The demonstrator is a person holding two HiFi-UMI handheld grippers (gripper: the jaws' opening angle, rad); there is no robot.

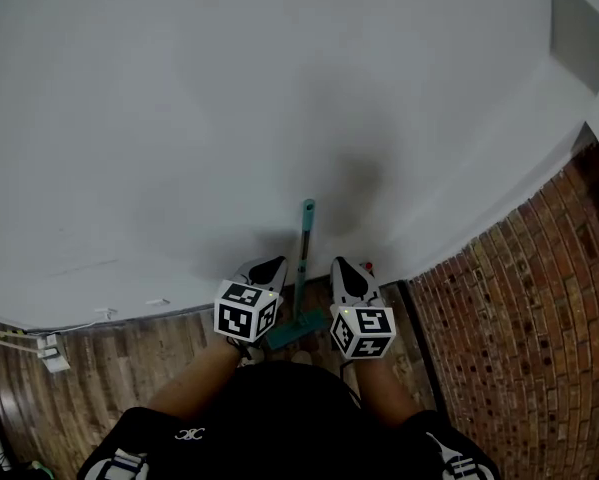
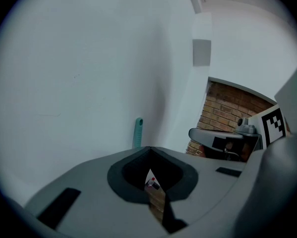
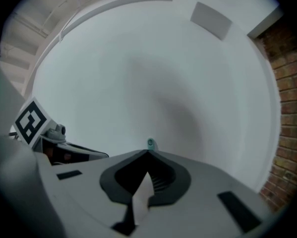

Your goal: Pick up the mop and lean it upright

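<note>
White wall (image 1: pixel 229 98) is rising behind wood floor (image 1: pixel 129 358); a slim teal mop (image 1: pixel 304 248) is leaning upright against it at lower centre. Flanking it, the left claw (image 1: pixel 271 265) and right claw (image 1: pixel 344 264) are pointing at the wall, both closed, empty.

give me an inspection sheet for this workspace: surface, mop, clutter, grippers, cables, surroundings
surface: wood plank floor
job's things: teal mop stands upright against the white wall, head on the floor, held by neither gripper
clutter: small red-topped item at the wall's foot, too small to identify
grippers: left gripper and right gripper both shut, nothing between the fingers
cables: white cables on the floor, far left
surroundings: brick wall at right; grey panel high on the white wall
</note>
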